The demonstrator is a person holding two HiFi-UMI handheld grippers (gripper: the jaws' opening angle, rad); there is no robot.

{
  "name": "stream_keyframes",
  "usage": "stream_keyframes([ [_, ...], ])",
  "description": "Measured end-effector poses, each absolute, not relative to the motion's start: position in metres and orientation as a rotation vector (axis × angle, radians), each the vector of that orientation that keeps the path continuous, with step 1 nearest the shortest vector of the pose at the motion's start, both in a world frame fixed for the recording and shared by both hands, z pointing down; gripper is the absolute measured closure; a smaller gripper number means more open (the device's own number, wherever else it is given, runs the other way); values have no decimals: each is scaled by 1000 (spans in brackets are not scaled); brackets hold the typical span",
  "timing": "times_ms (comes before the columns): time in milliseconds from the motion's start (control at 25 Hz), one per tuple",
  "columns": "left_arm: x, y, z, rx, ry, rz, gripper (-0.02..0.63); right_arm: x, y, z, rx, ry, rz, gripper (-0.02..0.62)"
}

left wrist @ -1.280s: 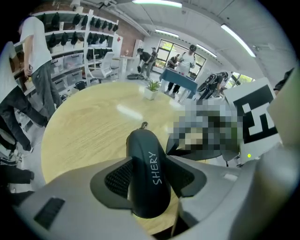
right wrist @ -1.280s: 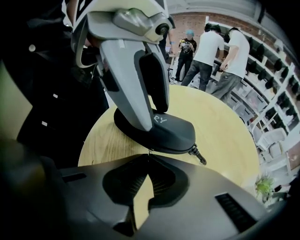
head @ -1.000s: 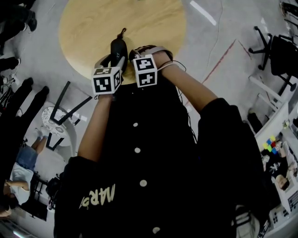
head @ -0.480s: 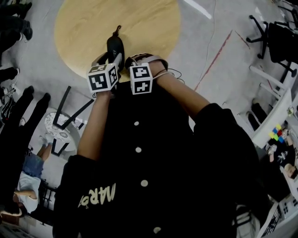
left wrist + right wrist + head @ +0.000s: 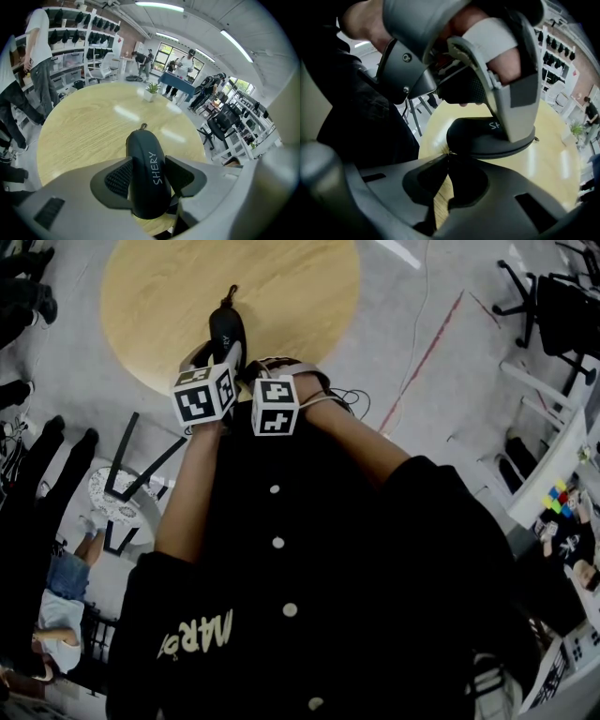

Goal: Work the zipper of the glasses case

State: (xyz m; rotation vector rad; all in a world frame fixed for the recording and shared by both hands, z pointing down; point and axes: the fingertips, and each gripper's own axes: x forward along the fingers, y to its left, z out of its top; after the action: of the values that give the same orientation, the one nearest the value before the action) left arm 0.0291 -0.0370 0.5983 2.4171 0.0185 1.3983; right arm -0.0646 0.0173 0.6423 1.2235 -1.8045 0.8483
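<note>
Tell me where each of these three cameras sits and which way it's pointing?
Head view: on the person's head, looking steeply down at the round table; forearms and dark shirt show.
Left gripper view: on the left gripper, looking along jaws clamped on the glasses case; only its own jaws show.
Right gripper view: on the right gripper, jaws shut, facing the left gripper; the left hand and shirt show.
Shared: all three see the case and table.
</note>
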Motion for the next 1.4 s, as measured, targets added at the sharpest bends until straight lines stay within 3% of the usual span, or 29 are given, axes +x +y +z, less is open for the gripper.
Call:
stream_keyframes([
  [440,30,-36,599,2457,9,1378,390,-62,19,643,1265,-1816,873,583],
  [760,21,-36,595,2484,-3,1333,389,-26,49,626,1184,-1736,848,445],
  [1040,13,-46,582,2439,-137,1259,388,38,24,586,1090,-1818,567,414],
  [1400,-45,-32,585,2260,-614,1139,388,20,-5,577,532,-1971,91,406],
])
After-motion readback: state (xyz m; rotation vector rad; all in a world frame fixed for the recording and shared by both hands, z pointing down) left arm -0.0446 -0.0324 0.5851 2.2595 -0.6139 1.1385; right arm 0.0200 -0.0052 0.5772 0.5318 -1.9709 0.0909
